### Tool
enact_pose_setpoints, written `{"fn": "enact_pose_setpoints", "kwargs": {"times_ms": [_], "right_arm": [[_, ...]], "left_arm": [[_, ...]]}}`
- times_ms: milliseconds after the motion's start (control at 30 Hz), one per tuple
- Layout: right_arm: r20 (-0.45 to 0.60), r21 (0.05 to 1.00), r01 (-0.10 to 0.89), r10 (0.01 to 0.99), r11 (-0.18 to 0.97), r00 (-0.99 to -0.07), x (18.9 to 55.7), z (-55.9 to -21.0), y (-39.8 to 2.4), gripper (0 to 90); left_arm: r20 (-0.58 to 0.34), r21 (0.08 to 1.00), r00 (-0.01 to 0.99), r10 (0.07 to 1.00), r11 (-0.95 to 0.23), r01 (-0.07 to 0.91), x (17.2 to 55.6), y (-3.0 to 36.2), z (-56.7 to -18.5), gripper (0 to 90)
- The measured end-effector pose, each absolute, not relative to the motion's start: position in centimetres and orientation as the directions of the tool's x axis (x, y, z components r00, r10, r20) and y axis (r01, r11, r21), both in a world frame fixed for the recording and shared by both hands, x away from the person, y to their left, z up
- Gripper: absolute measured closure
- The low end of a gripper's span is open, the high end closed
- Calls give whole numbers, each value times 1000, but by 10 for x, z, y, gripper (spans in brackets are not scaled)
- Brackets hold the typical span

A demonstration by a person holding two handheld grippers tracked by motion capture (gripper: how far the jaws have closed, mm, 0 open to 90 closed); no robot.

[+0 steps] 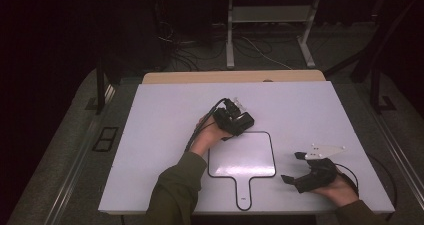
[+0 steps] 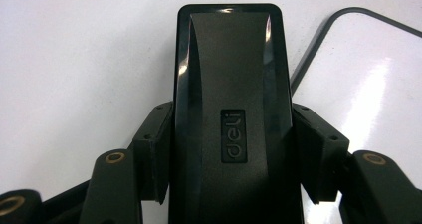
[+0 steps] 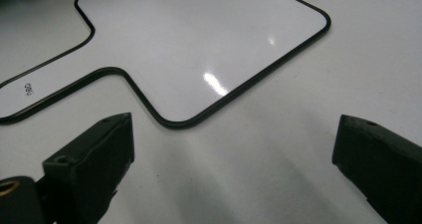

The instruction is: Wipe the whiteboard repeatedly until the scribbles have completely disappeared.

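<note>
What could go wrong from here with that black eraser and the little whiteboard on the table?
1. The left tool grips the black eraser only along its smooth, glossy sides, so it might twist or slip if pressed down hard.
2. The small whiteboard lies loose on the table and nothing pins it; the right tool is open and apart from it, so a wipe could push the board sideways.
</note>
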State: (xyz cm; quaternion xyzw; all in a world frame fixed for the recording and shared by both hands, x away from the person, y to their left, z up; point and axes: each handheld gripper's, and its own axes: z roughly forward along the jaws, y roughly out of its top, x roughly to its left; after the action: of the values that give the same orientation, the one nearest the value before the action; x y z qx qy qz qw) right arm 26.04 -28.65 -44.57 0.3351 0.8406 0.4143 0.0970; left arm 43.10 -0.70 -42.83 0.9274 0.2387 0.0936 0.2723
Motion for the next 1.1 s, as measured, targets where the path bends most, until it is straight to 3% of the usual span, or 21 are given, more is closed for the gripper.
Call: {"fn": "enact_pose_setpoints", "kwargs": {"times_ms": [233,467,767,1100], "right_arm": [[111,761,483,646,434,-755,261,-446,-286,18],[114,762,483,645,432,-756,260,-446,-287,18],[108,760,482,646,436,-755,261,-446,-286,18],[108,760,481,645,436,-756,261,-446,-286,18]], "left_arm": [[73,549,898,434,-769,327,423,-19,-428,392],[69,556,864,499,-738,382,434,-3,-429,392],[63,563,901,428,-761,322,416,-10,-430,392],[70,563,898,434,-760,323,422,-11,-430,392]]}}
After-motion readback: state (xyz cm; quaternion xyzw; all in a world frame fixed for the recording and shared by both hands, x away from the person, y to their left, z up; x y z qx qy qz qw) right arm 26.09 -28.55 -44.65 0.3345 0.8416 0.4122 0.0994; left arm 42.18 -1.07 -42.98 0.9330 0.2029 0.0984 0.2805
